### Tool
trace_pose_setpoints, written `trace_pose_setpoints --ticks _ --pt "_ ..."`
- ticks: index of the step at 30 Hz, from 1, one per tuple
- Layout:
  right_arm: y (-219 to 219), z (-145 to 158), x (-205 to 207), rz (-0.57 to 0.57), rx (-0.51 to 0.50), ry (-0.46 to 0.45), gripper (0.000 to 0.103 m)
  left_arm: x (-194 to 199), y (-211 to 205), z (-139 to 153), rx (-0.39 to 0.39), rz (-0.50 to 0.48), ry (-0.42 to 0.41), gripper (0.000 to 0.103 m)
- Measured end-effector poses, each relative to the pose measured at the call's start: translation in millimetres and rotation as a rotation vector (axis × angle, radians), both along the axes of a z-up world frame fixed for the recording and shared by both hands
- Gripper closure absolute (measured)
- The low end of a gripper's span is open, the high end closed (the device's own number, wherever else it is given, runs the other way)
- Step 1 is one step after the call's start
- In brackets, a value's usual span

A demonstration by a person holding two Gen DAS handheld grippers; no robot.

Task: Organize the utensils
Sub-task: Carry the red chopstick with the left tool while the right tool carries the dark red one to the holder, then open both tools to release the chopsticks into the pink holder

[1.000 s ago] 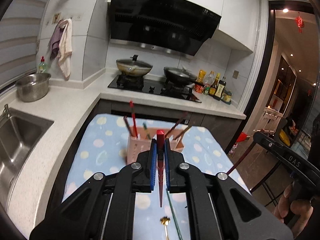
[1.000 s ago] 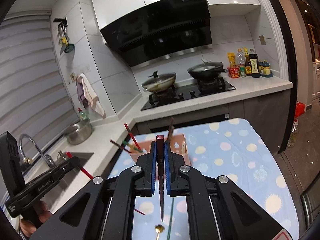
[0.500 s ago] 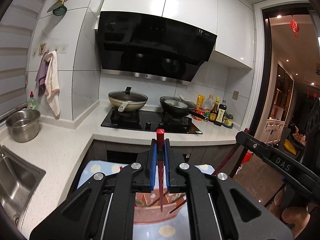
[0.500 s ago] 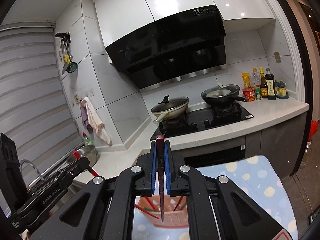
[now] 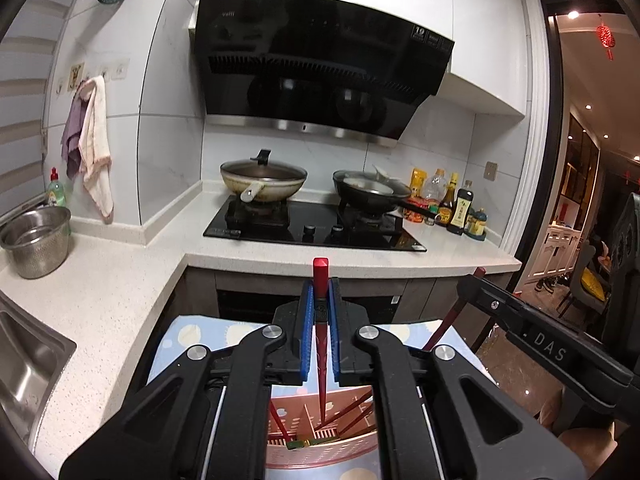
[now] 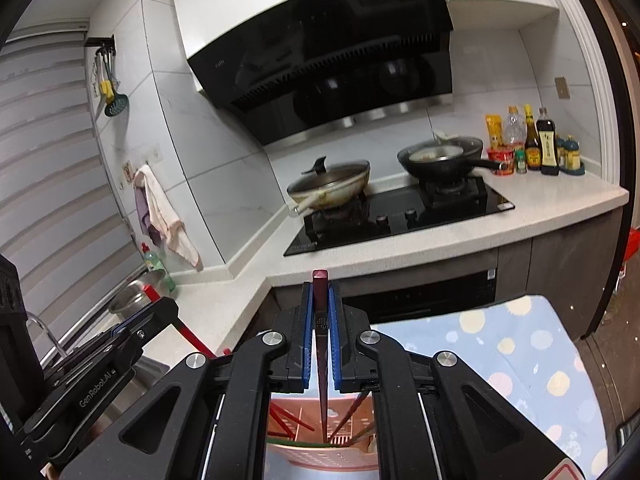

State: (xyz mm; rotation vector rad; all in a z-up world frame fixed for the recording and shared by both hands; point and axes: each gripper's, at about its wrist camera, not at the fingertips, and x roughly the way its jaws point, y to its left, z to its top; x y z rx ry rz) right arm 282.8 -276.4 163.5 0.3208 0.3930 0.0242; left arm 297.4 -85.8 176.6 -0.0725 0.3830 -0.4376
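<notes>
In the left wrist view my left gripper (image 5: 320,292) is shut on a bright red chopstick (image 5: 321,364). Its thin end points down into the pink slotted utensil holder (image 5: 320,452), which holds several other chopsticks. My right gripper (image 6: 320,292) is shut on a dark maroon chopstick (image 6: 322,368), likewise aimed down into the holder (image 6: 320,456). Each view shows the other tool: the right gripper (image 5: 474,280) at the right edge, the left gripper (image 6: 160,304) at the left with its red chopstick (image 6: 188,334). Whether either tip touches the holder's floor is hidden.
The holder stands on a blue spotted cloth (image 6: 500,344) on a small table. Behind it a white counter (image 5: 120,292) carries a black hob with two woks (image 5: 264,182), sauce bottles (image 5: 460,208), a steel bowl (image 5: 38,240) and a sink (image 5: 24,364) at the left.
Both grippers have travelled forward over the cloth with their chopsticks. The holder, earlier ahead of them, now lies right under the fingers. The gold spoon on the cloth has left view.
</notes>
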Motion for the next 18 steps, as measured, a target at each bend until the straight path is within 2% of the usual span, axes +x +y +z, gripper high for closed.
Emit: trace_pose_setpoints --ticks 8,16,18 --pt "3.6 -26.3 11.5 0.005 -0.004 0.054 0.096 11.6 -3.7 -20.2 0.014 -0.001 0.039 0.096" --pt "5.0 -35.0 12.8 -0.001 -0.021 0.073 0.095 14.3 -6.1 -31.9 0.027 0.003 0.064 0.096" --pt "4.6 -33.5 10.4 -0.014 -0.026 0.066 0.088 12.8 -6.5 -32.3 0.032 0.009 0.061 0.095"
